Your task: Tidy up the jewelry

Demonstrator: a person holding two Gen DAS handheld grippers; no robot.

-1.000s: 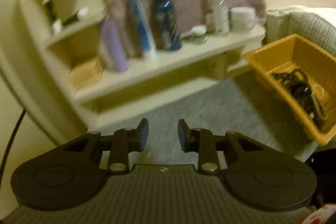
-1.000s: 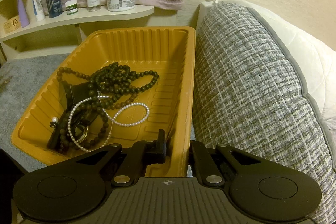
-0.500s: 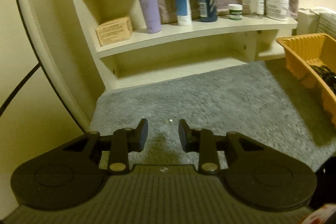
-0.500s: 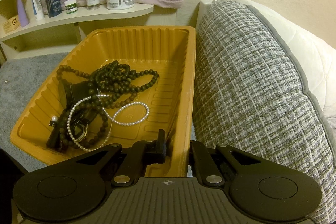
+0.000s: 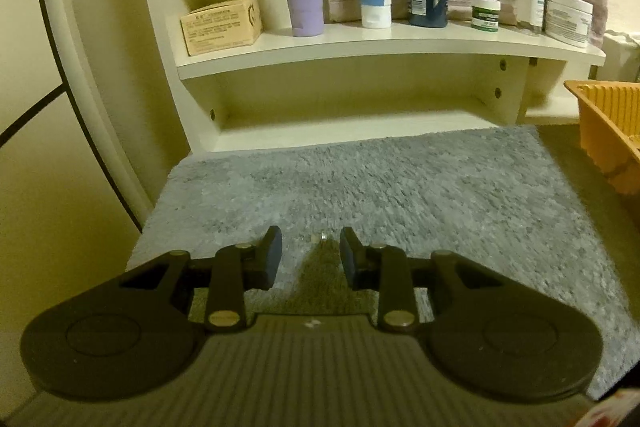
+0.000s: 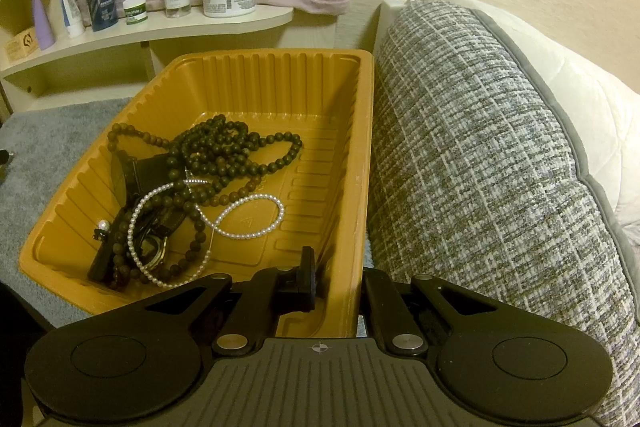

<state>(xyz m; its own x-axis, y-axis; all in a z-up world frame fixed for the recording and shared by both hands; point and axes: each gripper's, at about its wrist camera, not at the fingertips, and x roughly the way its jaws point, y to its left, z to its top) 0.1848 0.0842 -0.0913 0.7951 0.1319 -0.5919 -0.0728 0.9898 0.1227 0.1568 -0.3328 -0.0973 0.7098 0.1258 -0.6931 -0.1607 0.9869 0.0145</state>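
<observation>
The right gripper [image 6: 336,283] is clenched on the near right wall of the tray [image 6: 224,75], one finger inside and one outside, steadying it. In the tray lie dark beads [image 6: 224,151], a pearl strand [image 6: 240,211] and other tangled pieces.

The left gripper [image 5: 310,253] hangs low over the mat [image 5: 400,187], fingers parted and grasping nothing. Just past the fingertips, near the mat's near edge, lies a small shiny piece [image 5: 322,236], probably a ring or stud; too small to tell. The step looks like picking up this stray. That calls for a short push forward and down, then closing around it without snagging pile.

The mat is bare out to the shelf [image 5: 360,47] at its far edge and the tray at its right edge, so the carry across looks open.
</observation>
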